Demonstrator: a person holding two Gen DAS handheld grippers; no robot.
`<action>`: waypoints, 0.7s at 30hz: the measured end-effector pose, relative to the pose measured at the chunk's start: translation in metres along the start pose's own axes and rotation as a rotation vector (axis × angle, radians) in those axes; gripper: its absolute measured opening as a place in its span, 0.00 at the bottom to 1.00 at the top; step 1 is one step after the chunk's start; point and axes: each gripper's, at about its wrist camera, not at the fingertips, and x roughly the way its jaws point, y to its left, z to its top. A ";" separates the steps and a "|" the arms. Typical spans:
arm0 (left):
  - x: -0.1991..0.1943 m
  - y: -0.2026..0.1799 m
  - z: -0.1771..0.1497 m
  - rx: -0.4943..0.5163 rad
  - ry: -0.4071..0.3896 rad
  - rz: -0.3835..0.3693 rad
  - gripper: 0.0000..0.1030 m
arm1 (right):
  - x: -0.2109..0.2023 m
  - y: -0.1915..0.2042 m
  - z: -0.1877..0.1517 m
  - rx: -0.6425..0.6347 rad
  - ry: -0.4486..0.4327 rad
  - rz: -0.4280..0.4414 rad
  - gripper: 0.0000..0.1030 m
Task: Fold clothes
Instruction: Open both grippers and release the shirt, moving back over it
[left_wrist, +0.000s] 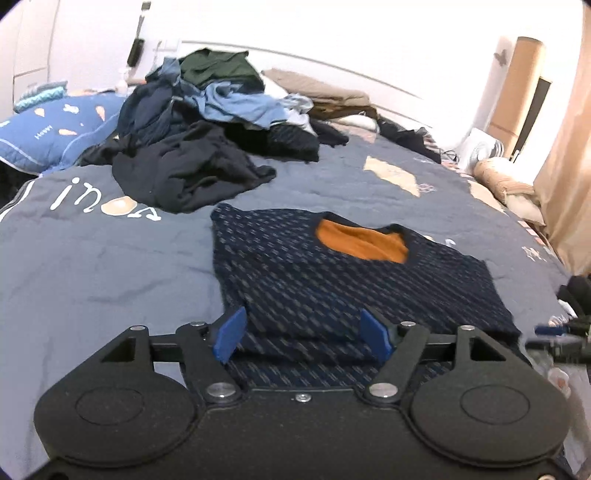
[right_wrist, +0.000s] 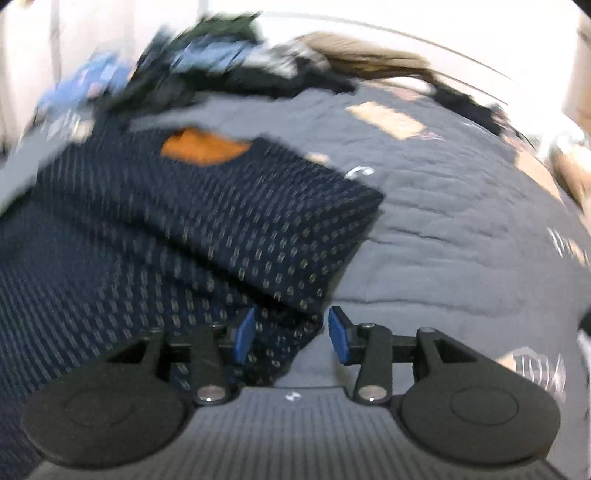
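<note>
Grey bed (left_wrist: 110, 266), laundry pile (left_wrist: 207, 122) upper left. Sweater (left_wrist: 314, 273) mid-frame, partly folded; soft, limp, probably grips best at hem corners. Left gripper (left_wrist: 303, 338), right gripper (right_wrist: 291, 334): both open, empty.

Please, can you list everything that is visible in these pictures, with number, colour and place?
sweater: one, navy patterned with orange lining, partly folded, near on the bed
clothes pile: one heap, black, blue, green, far side of the bed
folded clothes: one stack, beige and brown, by the far wall
bed cover: one, grey with prints
pillow: one, blue, far left
left hand-held gripper: one, black with blue fingers, open over the sweater's near edge
right hand-held gripper: one, same colours, open at the sweater's corner
</note>
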 end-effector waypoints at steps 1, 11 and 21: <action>-0.006 -0.006 -0.008 0.002 -0.002 -0.008 0.68 | -0.007 0.002 -0.002 0.028 -0.013 0.009 0.43; -0.058 -0.040 -0.064 0.032 -0.024 -0.007 0.73 | -0.080 0.023 -0.044 0.264 -0.127 0.104 0.46; -0.099 -0.029 -0.099 0.029 -0.020 0.040 0.73 | -0.123 0.042 -0.098 0.330 -0.153 0.109 0.47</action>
